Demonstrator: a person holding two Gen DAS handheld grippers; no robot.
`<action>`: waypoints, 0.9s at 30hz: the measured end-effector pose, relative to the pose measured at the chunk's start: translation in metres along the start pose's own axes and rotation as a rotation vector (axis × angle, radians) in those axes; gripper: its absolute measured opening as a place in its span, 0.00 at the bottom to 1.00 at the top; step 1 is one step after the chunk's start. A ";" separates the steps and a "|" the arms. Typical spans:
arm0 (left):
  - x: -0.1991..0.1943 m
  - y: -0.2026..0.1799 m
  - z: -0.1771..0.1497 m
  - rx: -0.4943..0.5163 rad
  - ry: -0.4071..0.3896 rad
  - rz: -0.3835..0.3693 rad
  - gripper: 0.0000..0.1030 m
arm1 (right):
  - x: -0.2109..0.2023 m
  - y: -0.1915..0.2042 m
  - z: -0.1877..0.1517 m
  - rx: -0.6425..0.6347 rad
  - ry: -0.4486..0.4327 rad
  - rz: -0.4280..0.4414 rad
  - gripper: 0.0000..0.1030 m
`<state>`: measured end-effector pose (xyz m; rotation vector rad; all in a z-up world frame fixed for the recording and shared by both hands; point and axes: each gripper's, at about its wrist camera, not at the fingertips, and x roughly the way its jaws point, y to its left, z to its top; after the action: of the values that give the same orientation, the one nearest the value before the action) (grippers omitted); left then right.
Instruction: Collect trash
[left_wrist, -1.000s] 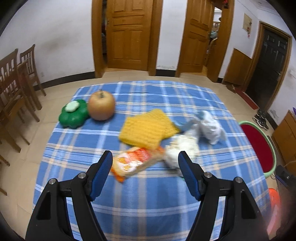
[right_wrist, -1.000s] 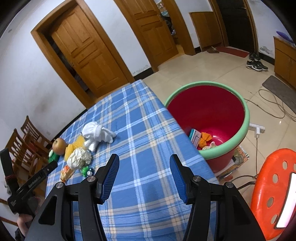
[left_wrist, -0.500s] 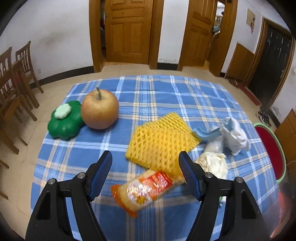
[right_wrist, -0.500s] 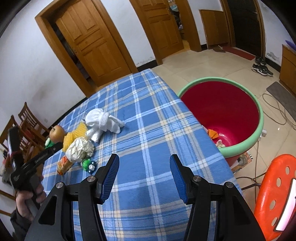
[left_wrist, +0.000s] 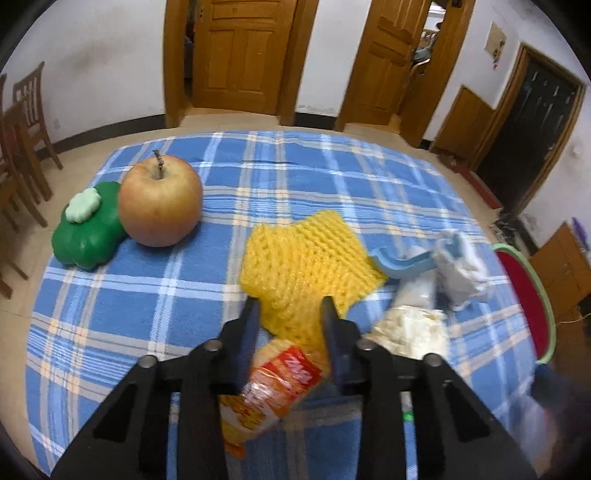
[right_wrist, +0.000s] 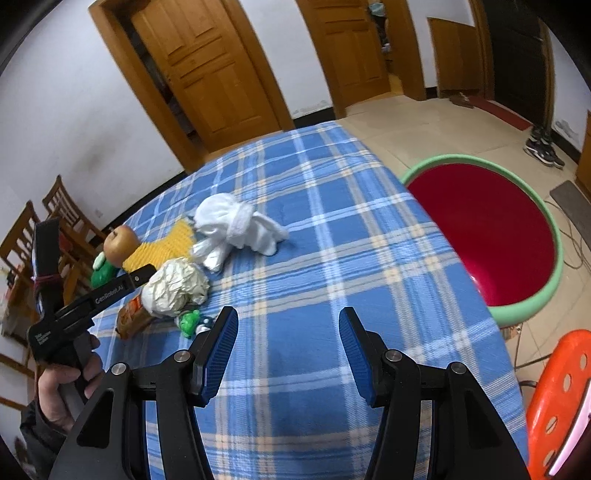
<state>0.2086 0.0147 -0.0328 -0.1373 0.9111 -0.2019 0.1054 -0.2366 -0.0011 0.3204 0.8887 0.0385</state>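
Jaws of our left gripper (left_wrist: 290, 314) are closing over the orange snack wrapper (left_wrist: 273, 387), which lies between them on the near part of the counter (left_wrist: 147, 295); whether the pads already press it we cannot tell. Behind it sits a yellow foam net (left_wrist: 306, 266), and right of that crumpled paper (left_wrist: 410, 330), blurred. An apple (left_wrist: 160, 201) rests far left.

From the right wrist, our right gripper (right_wrist: 288, 345) hangs with jaws apart and empty above bare cloth. The wrapper (right_wrist: 133, 321) is half hidden behind the paper (right_wrist: 173, 288). A red bin (right_wrist: 487, 236) stands right, partly cut off by the counter's edge.
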 end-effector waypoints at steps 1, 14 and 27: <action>-0.006 0.001 -0.001 -0.008 -0.006 -0.022 0.23 | 0.002 0.003 0.001 -0.007 0.001 0.001 0.57; -0.064 0.028 -0.014 -0.106 -0.104 -0.052 0.10 | 0.025 0.049 0.003 -0.069 0.033 0.106 0.57; -0.069 0.054 -0.020 -0.139 -0.101 0.007 0.14 | 0.069 0.087 0.014 -0.099 0.075 0.158 0.61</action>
<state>0.1575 0.0828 -0.0026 -0.2706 0.8242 -0.1240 0.1688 -0.1460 -0.0197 0.2980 0.9310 0.2414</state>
